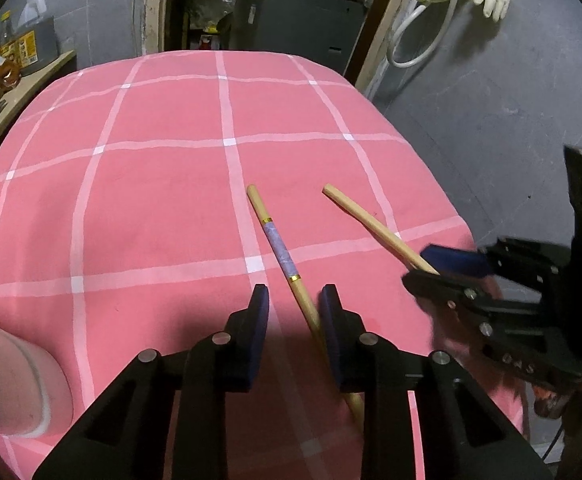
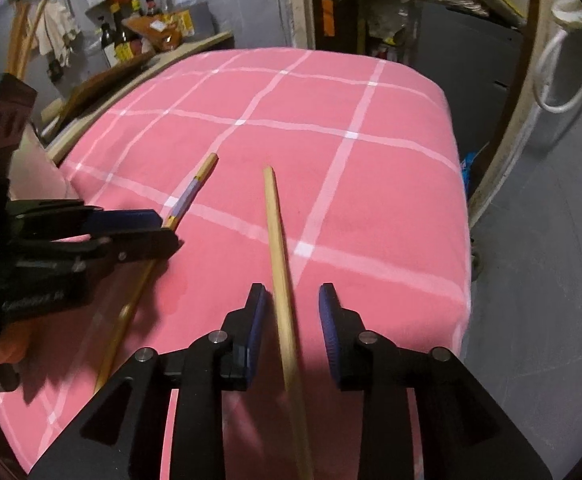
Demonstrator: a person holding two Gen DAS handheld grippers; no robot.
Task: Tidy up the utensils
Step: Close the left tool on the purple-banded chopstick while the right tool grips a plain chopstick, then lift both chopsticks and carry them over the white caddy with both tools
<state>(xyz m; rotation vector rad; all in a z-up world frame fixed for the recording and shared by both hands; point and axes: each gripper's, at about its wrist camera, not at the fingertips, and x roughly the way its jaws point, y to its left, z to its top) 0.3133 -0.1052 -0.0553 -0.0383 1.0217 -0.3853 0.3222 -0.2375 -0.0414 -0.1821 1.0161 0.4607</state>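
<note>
- At 8 o'clock in the left wrist view, a pale rounded cup-like object (image 1: 15, 384) sat on the pink checked cloth (image 1: 151, 200), its form too cropped to identify.
- Your left gripper (image 1: 294, 300) had its jaws partly open. The banded chopstick (image 1: 277, 246) lay between the pads, close against the right-hand pad (image 1: 331, 320); whether that pad touched it I could not tell. The left-hand pad stood clear of it.
- That chopstick pointed toward 11 o'clock, its far end resting on the cloth.
- At 3 o'clock from it lay the plain chopstick (image 1: 365, 224), well apart at the far ends.
- Your right gripper (image 2: 293, 300) was also partly open, the plain chopstick (image 2: 275, 232) running between the pads toward 12 o'clock with a gap on each side, not clamped.
- At 10 o'clock in the right wrist view, bottles (image 2: 119, 40) stood on a side shelf.
</note>
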